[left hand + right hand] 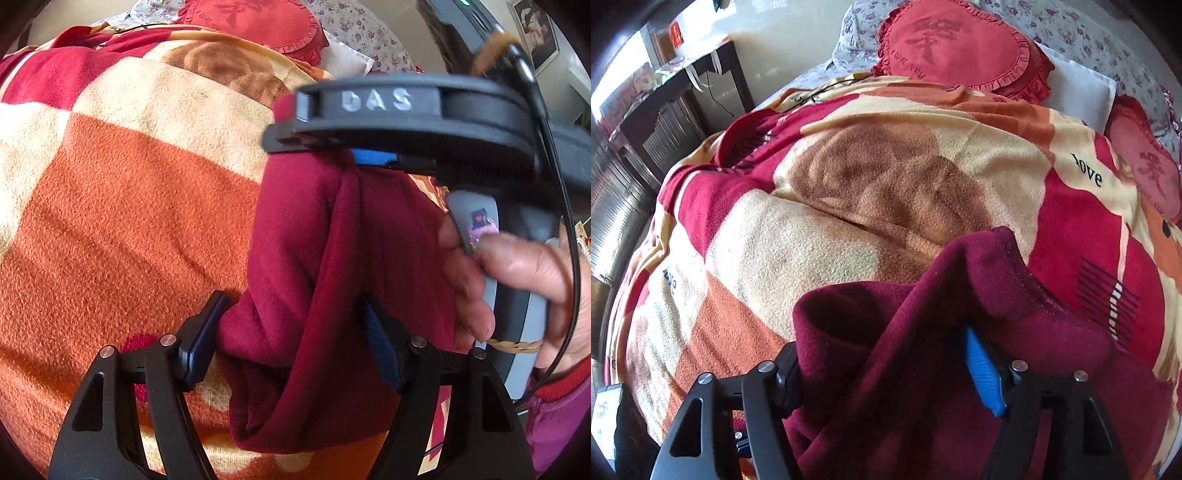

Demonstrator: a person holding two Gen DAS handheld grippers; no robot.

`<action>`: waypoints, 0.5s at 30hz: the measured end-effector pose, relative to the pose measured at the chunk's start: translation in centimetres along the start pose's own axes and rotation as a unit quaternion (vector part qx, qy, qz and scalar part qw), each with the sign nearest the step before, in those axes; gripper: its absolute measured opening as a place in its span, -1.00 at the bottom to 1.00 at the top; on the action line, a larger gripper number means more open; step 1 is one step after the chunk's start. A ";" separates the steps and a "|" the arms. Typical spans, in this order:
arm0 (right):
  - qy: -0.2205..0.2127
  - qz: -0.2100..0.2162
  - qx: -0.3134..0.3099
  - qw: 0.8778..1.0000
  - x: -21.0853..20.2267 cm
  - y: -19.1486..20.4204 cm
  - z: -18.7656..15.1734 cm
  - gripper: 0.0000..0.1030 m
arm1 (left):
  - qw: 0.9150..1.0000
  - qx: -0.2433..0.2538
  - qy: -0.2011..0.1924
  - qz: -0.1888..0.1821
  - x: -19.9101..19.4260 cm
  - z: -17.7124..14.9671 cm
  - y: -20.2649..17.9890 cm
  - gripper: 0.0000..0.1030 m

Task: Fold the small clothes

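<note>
The maroon garment (325, 258) hangs lengthwise, bunched between both hand-held grippers: left (291, 339) grips it; right (886, 373) stands wide around it

Bunched maroon fleece garment (314, 258), draped in loose folds over the blanket (122, 206).

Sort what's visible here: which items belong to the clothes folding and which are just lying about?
In the job: maroon garment; left gripper; right gripper.

Lying about: patterned blanket; red heart cushion; floral bedding; dark side table.
</note>
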State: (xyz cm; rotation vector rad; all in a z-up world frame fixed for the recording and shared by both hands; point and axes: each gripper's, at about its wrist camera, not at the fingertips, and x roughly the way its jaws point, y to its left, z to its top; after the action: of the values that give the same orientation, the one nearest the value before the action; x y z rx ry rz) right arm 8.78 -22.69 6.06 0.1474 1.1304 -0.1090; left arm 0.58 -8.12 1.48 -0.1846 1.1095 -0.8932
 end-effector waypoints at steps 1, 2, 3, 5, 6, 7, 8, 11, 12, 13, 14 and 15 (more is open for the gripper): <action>-0.006 0.008 0.002 1.000 -0.2 -0.4 -0.2 0.10 | 1.000 -0.002 0.000 0.000 -0.2 0.0 0.2 0.29; -0.010 0.015 0.003 1.000 -0.5 -0.5 -0.4 -0.07 | 1.000 -0.005 0.002 -0.002 -0.3 0.0 0.2 0.07; -0.014 0.024 0.005 1.000 -0.9 -0.8 -0.6 -0.23 | 1.000 -0.009 0.005 -0.008 -0.3 -0.1 0.1 -0.03; -0.023 0.051 0.012 0.998 -2.0 -1.5 -1.1 -0.44 | 1.000 -0.012 0.004 -0.012 -0.7 -0.3 -0.5 -0.31; -0.025 0.062 0.016 0.998 -2.3 -1.7 -1.1 -0.52 | 1.000 -0.007 0.001 -0.007 -0.9 -0.4 -1.0 -0.34; -0.028 0.078 0.025 0.996 -2.9 -2.2 -1.4 -0.56 | 1.000 0.001 -0.005 0.001 -1.2 -0.5 -1.7 -0.40; -0.035 0.093 0.034 0.994 -3.6 -2.8 -1.7 -0.63 | 1.000 0.009 -0.011 0.005 -1.6 -0.7 -2.5 -0.43; -0.057 0.117 0.047 0.990 -5.5 -3.7 -2.4 -0.67 | 0.999 0.025 -0.024 0.009 -2.8 -1.0 -4.4 -0.47; -0.066 0.125 0.051 0.989 -6.2 -4.1 -2.7 -0.68 | 0.999 0.030 -0.028 0.008 -3.2 -1.0 -5.1 -0.47; -0.070 0.130 0.054 0.988 -6.8 -4.3 -2.9 -0.68 | 0.999 0.035 -0.031 0.009 -3.6 -1.1 -5.8 -0.48; -0.079 0.141 0.061 0.985 -7.6 -4.9 -3.2 -0.68 | 0.998 0.042 -0.035 0.011 -3.9 -1.0 -6.5 -0.48; -0.084 0.146 0.065 0.984 -8.2 -5.3 -3.3 -0.68 | 0.998 0.051 -0.037 0.012 -4.3 -1.1 -7.4 -0.48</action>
State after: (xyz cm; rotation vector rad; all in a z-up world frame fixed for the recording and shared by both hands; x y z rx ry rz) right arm 1.54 -27.24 11.75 0.4120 0.9227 0.0659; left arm -4.86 -9.62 7.96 -0.1186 0.9939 -0.9115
